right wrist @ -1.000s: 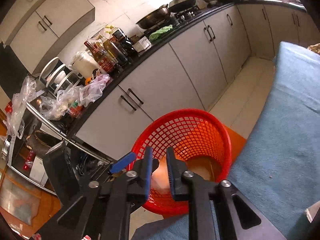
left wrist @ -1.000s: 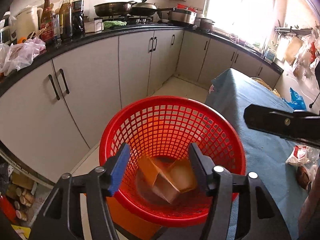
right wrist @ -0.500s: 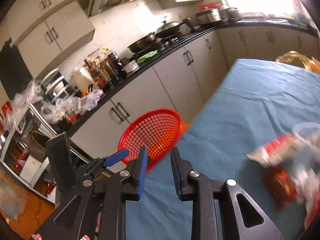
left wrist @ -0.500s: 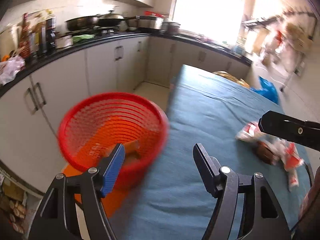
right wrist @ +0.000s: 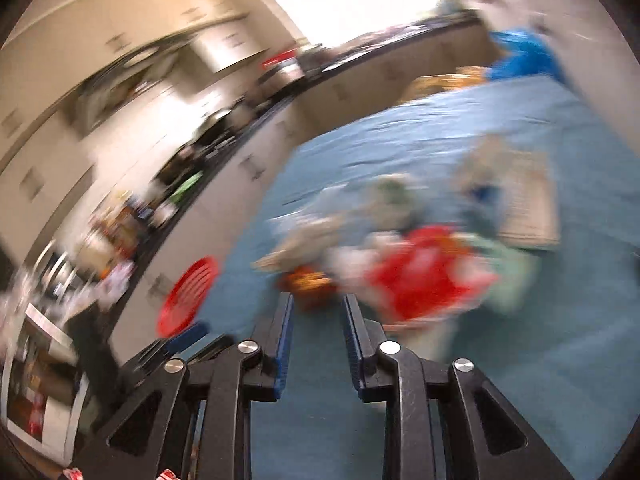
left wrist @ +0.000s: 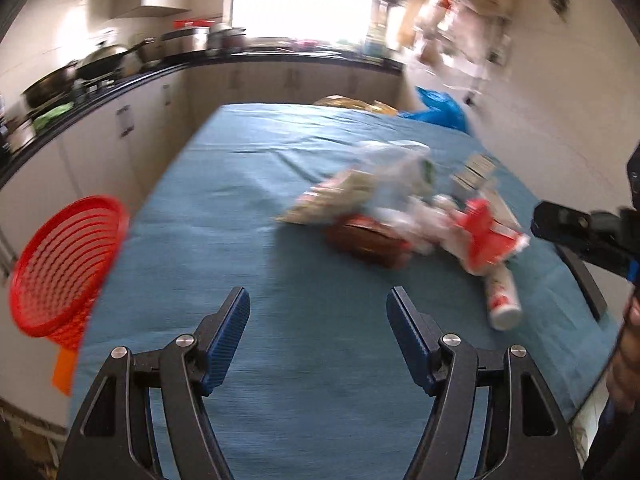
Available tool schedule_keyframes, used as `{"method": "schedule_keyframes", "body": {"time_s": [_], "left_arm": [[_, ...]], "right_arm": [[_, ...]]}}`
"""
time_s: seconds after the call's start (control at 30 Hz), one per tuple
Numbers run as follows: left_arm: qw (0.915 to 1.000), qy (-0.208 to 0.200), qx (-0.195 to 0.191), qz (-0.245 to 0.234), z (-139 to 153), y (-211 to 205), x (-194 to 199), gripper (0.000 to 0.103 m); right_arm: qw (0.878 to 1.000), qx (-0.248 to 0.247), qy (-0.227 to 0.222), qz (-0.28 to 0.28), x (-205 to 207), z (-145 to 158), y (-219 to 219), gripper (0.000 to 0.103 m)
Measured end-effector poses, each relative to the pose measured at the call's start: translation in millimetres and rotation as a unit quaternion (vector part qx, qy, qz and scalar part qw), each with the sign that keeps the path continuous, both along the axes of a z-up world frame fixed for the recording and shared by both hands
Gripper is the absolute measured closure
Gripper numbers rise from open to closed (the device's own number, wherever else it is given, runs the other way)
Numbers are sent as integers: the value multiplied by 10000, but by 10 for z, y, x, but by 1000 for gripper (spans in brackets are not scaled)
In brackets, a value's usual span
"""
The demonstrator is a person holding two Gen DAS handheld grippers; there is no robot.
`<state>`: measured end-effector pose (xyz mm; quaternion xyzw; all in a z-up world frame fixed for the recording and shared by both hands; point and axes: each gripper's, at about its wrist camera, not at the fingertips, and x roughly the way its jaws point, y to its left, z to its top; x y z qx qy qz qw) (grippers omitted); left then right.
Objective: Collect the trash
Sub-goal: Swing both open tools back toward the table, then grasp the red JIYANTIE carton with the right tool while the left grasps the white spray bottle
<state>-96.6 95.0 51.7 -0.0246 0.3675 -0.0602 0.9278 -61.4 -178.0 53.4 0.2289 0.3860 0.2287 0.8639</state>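
A kitchen: pale cabinets (left wrist: 100, 148) under a dark countertop run along the left wall, with pans (left wrist: 80, 72) on it, and a bright window (left wrist: 304, 0) fills the far end. One red basket (left wrist: 60, 264) stands at the left edge of the bench (left wrist: 248, 240), which is covered in blue cloth. The left tool (left wrist: 318, 312) hangs over bare cloth, spread wide and empty. Right of centre on the bench lies one blurred heap of trash (left wrist: 400, 216): pale wrappers, a brown packet, a red-and-white piece and a white tube, too smeared to count further. One blue bag (left wrist: 440, 108) sits beyond the far corner. The right tool (right wrist: 318, 310), jaws opening with nothing between them, points at the heap.
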Motion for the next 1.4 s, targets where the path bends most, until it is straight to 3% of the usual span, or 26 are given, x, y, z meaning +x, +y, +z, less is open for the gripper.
{"method": "schedule_keyframes", "body": {"time_s": [0.03,0.1,0.27,0.37,0.4,0.43,0.47,0.73,1.0,1.07,1.13,1.27,1.3,1.4], "left_arm": [[9999,11,15,-114,-11,-94,2,33],[9996,51,47,-290,-26,-236,17,33],[9976,128,153,-667,-55,-544,-6,32],[9964,140,179,-811,-49,-666,-23,29],[9962,145,181,-842,-47,-699,-20,28],[9959,151,183,-873,-42,-704,-8,28],[9956,159,186,-907,-39,-727,3,28],[9901,405,198,-1331,-94,-1032,132,26],[9843,763,231,-1577,-261,-1438,363,26],[9844,864,233,-1518,-319,-1511,444,31],[9835,962,258,-1510,-369,-1554,541,49],[9851,857,493,-1406,-374,-1631,617,64],[9855,834,497,-1392,-373,-1637,622,74],[9865,769,508,-1350,-365,-1621,600,74]], "right_arm": [[9998,20,122,-145,35,-53,-109,64],[9984,121,358,-428,116,-167,-301,64],[9955,472,751,-343,333,-352,-332,64],[9945,407,891,-373,457,-455,-284,65],[9943,447,904,-339,499,-476,-258,70],[9943,397,934,-320,523,-500,-231,86],[9942,357,959,-339,533,-517,-217,94],[9947,801,382,-519,350,-357,-475,98],[9910,903,-120,-978,113,-106,-883,98],[9910,899,-152,-985,66,-96,-925,98],[9906,922,-161,-996,42,-103,-942,98],[9904,939,-180,-998,1,-114,-986,98],[9906,928,-194,-981,-12,-118,-995,98],[9913,874,-237,-950,-41,-120,-996,98]]}}
